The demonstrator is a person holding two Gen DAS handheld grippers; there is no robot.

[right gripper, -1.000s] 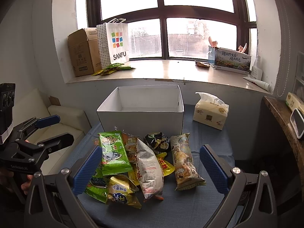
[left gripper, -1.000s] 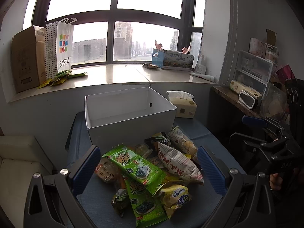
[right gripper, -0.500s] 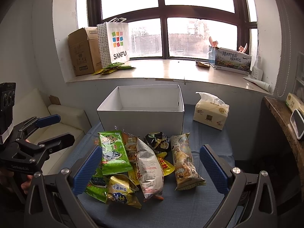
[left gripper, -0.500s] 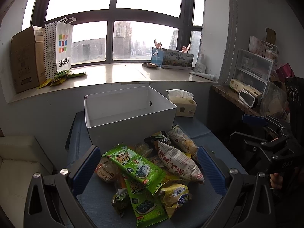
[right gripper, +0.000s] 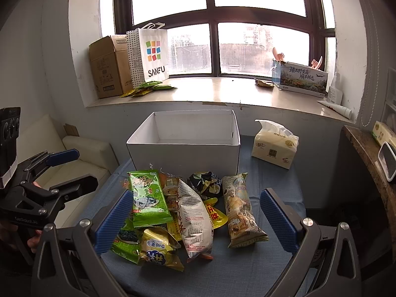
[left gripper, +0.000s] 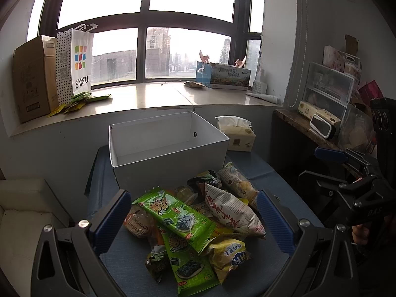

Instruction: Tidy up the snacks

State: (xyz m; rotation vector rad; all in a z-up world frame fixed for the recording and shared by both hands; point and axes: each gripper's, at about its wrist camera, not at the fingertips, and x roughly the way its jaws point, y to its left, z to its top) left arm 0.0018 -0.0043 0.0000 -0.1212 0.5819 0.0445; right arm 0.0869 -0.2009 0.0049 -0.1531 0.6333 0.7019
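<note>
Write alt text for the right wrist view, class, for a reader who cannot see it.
A heap of crinkly foil snack packets lies on a blue cloth-covered table between the open right gripper fingers, in front of an empty white cardboard box. A soft tissue pack sits right of the box; the open left gripper hovers at left.

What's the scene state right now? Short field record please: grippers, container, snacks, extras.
left gripper: open, empty, over the pile
right gripper: open, empty, over the pile
white box: open top, nothing visible inside, behind the snacks
snack pile: loose packets overlapping on the blue cloth, none in the box
top green seaweed packet: lies across other packets
tissue pack: right of the box
</note>
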